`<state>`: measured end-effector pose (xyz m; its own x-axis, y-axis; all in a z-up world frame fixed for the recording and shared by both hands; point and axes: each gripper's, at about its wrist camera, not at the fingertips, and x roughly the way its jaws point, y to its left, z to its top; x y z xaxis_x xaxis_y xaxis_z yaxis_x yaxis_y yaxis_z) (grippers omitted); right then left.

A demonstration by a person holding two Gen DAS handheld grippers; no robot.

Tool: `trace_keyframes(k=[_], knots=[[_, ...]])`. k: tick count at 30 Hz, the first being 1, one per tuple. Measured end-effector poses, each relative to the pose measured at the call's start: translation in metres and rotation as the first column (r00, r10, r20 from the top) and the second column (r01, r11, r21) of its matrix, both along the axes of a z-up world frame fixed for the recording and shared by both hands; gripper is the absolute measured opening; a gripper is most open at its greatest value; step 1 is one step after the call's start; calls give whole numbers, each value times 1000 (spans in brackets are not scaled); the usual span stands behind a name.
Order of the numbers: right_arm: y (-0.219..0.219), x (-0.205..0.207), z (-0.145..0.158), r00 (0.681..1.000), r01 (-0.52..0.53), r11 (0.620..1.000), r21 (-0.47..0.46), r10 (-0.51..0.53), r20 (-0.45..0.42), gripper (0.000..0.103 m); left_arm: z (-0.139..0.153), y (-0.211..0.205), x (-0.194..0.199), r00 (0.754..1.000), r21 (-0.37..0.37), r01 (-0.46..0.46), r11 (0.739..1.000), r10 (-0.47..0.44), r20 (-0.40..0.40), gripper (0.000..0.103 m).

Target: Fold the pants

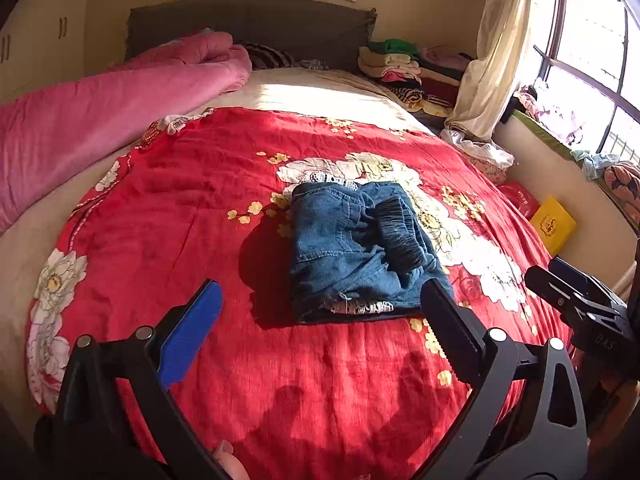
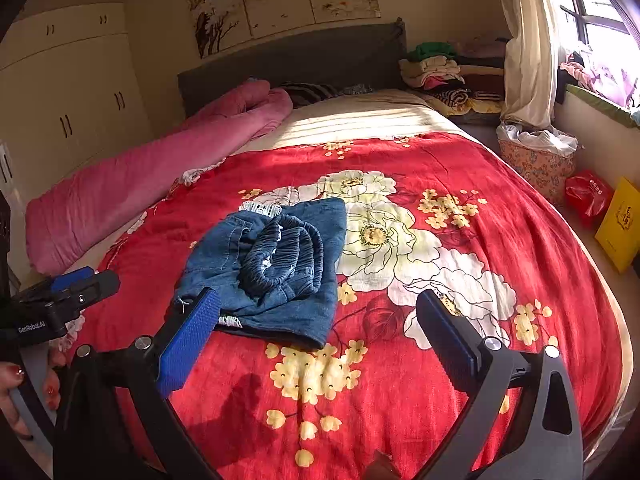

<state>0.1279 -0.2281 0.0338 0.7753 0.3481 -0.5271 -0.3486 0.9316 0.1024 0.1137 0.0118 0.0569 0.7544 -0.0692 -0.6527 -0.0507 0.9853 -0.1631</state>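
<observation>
Quilt, pink and rolled long (image 1: 100,108), lay along the left edge of the bed, against the grey padded headboard (image 1: 256,24). Left gripper (image 1: 322,322) hovered low over the red floral bedspread (image 1: 168,200), its blue-padded finger (image 1: 190,336) and black finger spread wide, nothing between them. Small blue denim pants with a dark elastic waistband and white lace hems (image 1: 352,248) sat folded in a compact bundle mid-bed on the bedspread, just ahead of the left gripper; black finger overlapped the bundle's near right corner in left wrist view, contact could not be told. In right wrist view the same pants (image 2: 272,264) lay left of centre, waistband bunched on top, partly over the big white flower print. Right gripper (image 2: 318,326) was also spread wide and empty, its blue finger (image 2: 188,340) at the bundle's near left corner, touching or not unclear. Fingers with red nails (image 2: 16,376) showed at far left holding the other tool. Stack of folded clothes (image 1: 404,68) sat at the head of the bed on the right. Cream curtain (image 1: 500,48) hung by the window, and a yellow flat box (image 1: 554,224) leaned against the wall at the right.
</observation>
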Motion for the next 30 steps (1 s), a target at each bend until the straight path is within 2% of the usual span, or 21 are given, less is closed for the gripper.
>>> trace_keyframes(k=[7,15,30], knots=[[-1,-17,-5,1000,-13,1000,-24,12,-4,98,-15,-1,-20,1000,5,-6,1000,6,-26,93],[-2,-31,-26,999,-19,999,-47,17,-40,98,-34,-9,-39,998,28,6,1000,-4,-59,93],[-5,-39,-58,996,-16,996,-87,9,-89,98,-67,-17,-52,994,35,5,999,-1,-111,93]])
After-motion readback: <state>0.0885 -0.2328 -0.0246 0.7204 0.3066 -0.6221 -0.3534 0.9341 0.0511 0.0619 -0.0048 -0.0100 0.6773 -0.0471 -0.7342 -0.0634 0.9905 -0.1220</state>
